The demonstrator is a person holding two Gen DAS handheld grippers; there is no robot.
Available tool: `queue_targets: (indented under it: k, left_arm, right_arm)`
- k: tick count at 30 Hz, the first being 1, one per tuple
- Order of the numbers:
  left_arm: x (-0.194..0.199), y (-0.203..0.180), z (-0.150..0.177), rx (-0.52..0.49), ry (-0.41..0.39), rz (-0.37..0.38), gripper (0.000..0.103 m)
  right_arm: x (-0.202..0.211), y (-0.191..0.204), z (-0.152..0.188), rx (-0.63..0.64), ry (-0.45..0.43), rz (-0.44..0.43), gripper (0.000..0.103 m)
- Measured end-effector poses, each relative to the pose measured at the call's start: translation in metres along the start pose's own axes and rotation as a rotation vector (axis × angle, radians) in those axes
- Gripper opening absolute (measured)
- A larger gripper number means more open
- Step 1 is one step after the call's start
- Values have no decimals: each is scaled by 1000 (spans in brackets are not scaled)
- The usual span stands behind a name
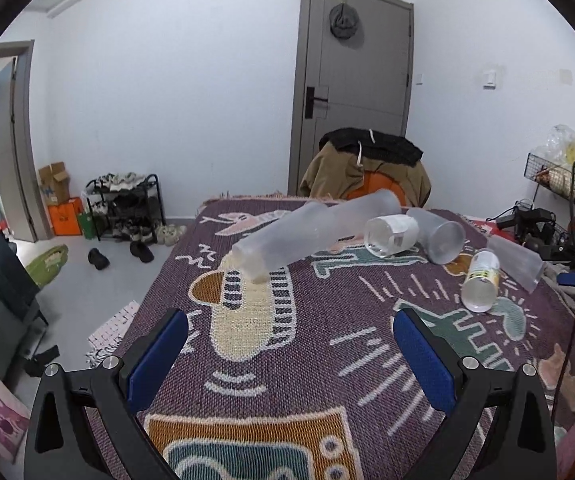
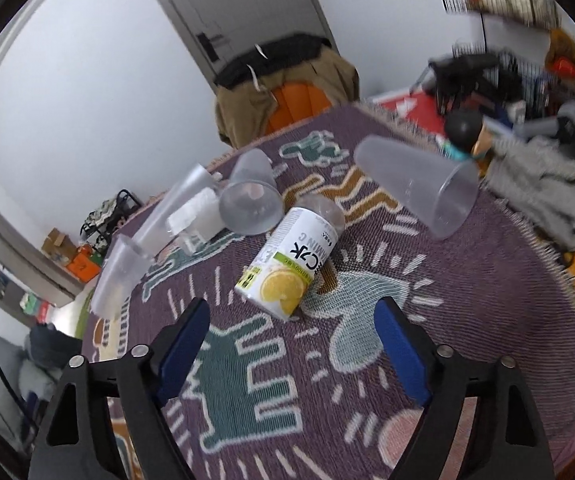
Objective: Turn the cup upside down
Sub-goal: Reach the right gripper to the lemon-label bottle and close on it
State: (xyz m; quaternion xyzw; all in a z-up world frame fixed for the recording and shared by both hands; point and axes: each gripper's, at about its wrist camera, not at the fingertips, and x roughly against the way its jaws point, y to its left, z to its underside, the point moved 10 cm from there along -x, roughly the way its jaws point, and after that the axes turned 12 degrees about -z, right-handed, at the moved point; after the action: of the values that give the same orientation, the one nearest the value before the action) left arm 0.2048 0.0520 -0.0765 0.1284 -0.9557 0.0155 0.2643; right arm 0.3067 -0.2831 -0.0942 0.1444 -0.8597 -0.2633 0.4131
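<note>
A: Patterned purple rug [image 2: 467,300] was covered with translucent cups, all lying sideways and seen empty.

B: Lemon-labelled cup [image 2: 291,264] was found just ahead of the right gripper [image 2: 291,344], spread wide, nothing held. Left gripper [image 1: 291,354] was likewise spread.

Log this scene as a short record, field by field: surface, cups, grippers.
surface: patterned purple cloth
cups: several translucent cups, all lying on their sides, none upside down
labelled cup: lemon-print cup on its side, nearest the right gripper
big cup: frosted cup on its side, apart from the others
left gripper: jaws open, empty
right gripper: jaws open, empty
</note>
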Motion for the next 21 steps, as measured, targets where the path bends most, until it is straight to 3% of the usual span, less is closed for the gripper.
queue_targets:
  k: [10, 21]
  left_arm:
    - [-39, -17, 8, -7, 69, 26, 102]
    - [-72, -6, 22, 21, 146, -5, 102]
  right_arm:
    - [-69, -19, -17, -119, 113, 7, 80]
    - [-123, -24, -20, -167, 247, 60, 80]
